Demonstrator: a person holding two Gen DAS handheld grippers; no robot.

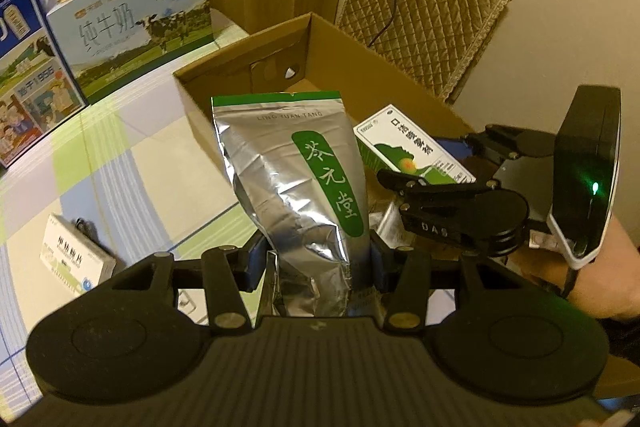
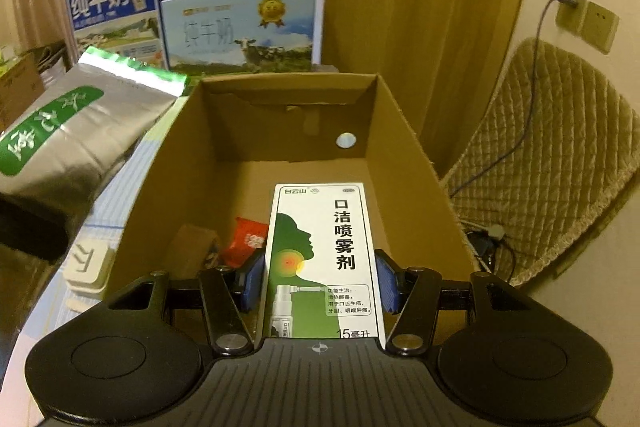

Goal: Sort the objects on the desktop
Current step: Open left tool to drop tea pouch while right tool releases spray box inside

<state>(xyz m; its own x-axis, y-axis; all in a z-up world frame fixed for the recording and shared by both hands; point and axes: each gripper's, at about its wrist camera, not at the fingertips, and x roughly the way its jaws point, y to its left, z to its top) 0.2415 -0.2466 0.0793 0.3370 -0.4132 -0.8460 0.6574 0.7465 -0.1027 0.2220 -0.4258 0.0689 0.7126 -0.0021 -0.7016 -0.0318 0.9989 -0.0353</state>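
While the left gripper point(image 1: 316, 263) pinches a silver foil pouch point(image 1: 296, 171) upright between its fingers beside the cardboard box point(image 2: 404, 155), the right gripper point(image 2: 320, 281) clamps a white-green spray carton point(image 2: 320, 251) over the box's open interior. Inside lie a red packet point(image 2: 246, 241) and a tape roll point(image 2: 196, 247); milk cartons point(image 2: 240, 27) stand behind on the tabletop point(image 1: 120, 147).

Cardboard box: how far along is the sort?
Done: a red packet and a brown item already lie in the cardboard box. In hand: right gripper holds the spray box over it; left gripper holds the foil bag. Left: a white box on the table.
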